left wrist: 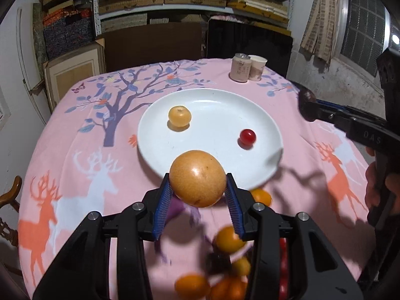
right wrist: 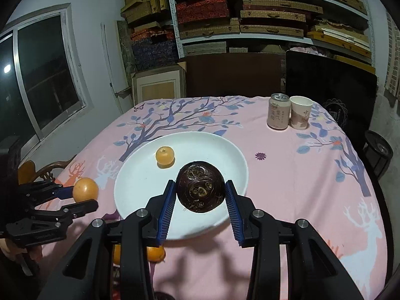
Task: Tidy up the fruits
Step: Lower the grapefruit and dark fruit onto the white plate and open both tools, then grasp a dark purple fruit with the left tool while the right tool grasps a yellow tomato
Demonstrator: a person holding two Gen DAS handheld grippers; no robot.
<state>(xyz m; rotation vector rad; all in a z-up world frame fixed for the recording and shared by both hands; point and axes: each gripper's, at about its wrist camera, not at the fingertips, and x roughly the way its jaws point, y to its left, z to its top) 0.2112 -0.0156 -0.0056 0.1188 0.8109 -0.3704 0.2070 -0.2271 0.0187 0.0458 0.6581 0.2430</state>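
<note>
My left gripper (left wrist: 197, 187) is shut on a large yellow-orange fruit (left wrist: 197, 178) and holds it above the near rim of the white plate (left wrist: 215, 110). A small orange fruit (left wrist: 179, 116) and a red cherry tomato (left wrist: 247, 136) lie on the plate. My right gripper (right wrist: 200, 192) is shut on a dark purple round fruit (right wrist: 200, 190) over the plate's (right wrist: 225, 150) near right part. In the right wrist view the left gripper (right wrist: 82, 197) and its fruit (right wrist: 85, 189) show at the plate's left. The right gripper (left wrist: 310, 110) shows at the right of the left wrist view.
Several small orange fruits (left wrist: 228, 242) and red tomatoes (left wrist: 283, 270) lie on the pink patterned tablecloth (left wrist: 75, 175) near me, below the left gripper. A drink can (right wrist: 278, 111) and a paper cup (right wrist: 300, 112) stand at the far right. Shelves and boxes stand behind the table.
</note>
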